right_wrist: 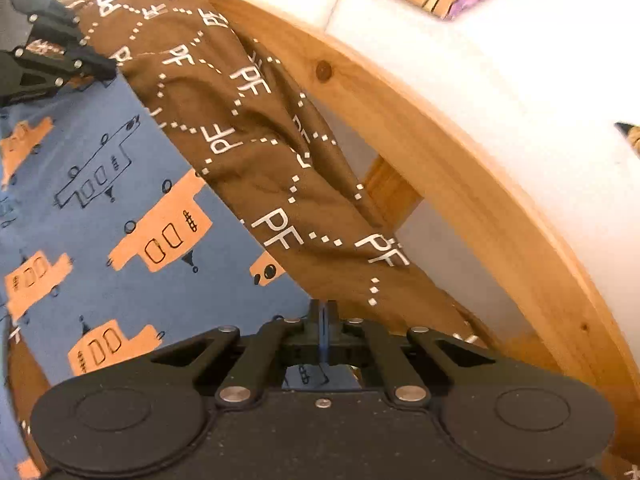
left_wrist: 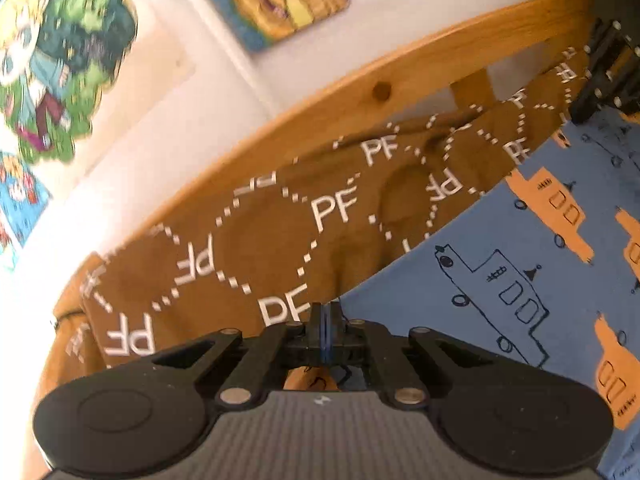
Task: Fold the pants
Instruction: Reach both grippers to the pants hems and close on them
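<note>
Left wrist view, from the left edge: blurred cartoon posters (left_wrist: 60, 64) on a white wall (left_wrist: 168, 128); below them a curved pale-wood bed rail (left_wrist: 360, 80) running up to the right. Stretched along that rail, the brown cotton pants printed with white "PF" letters and dotted diamonds (left_wrist: 256, 236), pulled into a taut band between the two tools. At the bottom centre, the left black two-finger gripper (left_wrist: 326, 320), jaws clenched on the near edge of the brown fabric, fingers pressed together with only a thin blue strip between them. To the right of the band, a blue bedsheet patterned with orange and outlined boats (left_wrist: 500, 248), lying under and beside the pants. At the far upper right, the right black two-finger gripper (left_wrist: 600, 76), meeting the other end of the same band.

Right wrist view, from the left edge: the left gripper (right_wrist: 100, 66) at the upper left, tips closed against the far end of the pants (right_wrist: 248, 152). Below it, the boat-print bedsheet (right_wrist: 100, 216) filling the left half. Across the middle, the brown fabric hanging in a diagonal sweep from upper left to lower centre, folds sagging against the wooden rail (right_wrist: 460, 184). At the bottom centre, the right gripper (right_wrist: 325, 312), jaws clamped shut, the pants' near edge running down to the fingertips; actual pinch point hidden behind the fingers. Farther right, the white wall (right_wrist: 500, 80).
</note>
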`<state>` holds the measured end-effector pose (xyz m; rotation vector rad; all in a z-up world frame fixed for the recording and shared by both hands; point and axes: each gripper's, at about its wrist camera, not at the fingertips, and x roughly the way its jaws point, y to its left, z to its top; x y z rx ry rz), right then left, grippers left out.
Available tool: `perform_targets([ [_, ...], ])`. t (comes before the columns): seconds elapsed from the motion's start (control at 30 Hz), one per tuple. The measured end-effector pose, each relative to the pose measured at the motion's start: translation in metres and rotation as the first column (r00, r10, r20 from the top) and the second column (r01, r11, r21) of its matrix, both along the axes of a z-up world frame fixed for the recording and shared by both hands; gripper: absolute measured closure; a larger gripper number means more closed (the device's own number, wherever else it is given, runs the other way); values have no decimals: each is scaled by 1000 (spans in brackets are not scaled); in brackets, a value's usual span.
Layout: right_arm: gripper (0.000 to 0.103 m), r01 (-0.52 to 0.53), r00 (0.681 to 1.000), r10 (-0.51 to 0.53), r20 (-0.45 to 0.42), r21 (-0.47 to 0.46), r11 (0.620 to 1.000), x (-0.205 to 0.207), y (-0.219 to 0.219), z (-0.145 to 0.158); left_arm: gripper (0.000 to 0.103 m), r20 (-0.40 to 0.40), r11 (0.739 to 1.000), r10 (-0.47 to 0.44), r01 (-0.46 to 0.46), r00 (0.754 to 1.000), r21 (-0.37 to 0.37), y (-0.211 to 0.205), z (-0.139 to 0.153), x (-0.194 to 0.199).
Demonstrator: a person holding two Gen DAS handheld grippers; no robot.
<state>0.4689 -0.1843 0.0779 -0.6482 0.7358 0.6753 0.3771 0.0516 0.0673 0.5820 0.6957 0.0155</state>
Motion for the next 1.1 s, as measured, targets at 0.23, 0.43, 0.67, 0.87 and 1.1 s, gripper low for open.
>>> perform_targets([
  [0.23, 89, 13, 999, -12, -38, 37, 999, 6, -8, -16, 46, 7, 1000, -27, 27, 1000, -4, 3, 5, -5],
  [0.43, 34, -26, 994, 46, -102, 191, 981, 11, -21, -7, 19, 19, 979, 19, -14, 1000, -203, 48, 35, -11],
  [0.67, 33, -52, 986, 77, -150, 166, 985, 18, 5, -25, 37, -86, 964, -37, 13, 996, -266, 68, 46, -14],
  [0.87, 46, -22, 980, 55, -191, 168, 986, 27, 14, -34, 64, -179, 978, -81, 43, 981, -204, 58, 36, -18],
  [1.1, 94, -10, 975, 42, -217, 147, 989, 21, 15, -37, 99, -177, 992, -63, 43, 982, -114, 45, 32, -21],
])
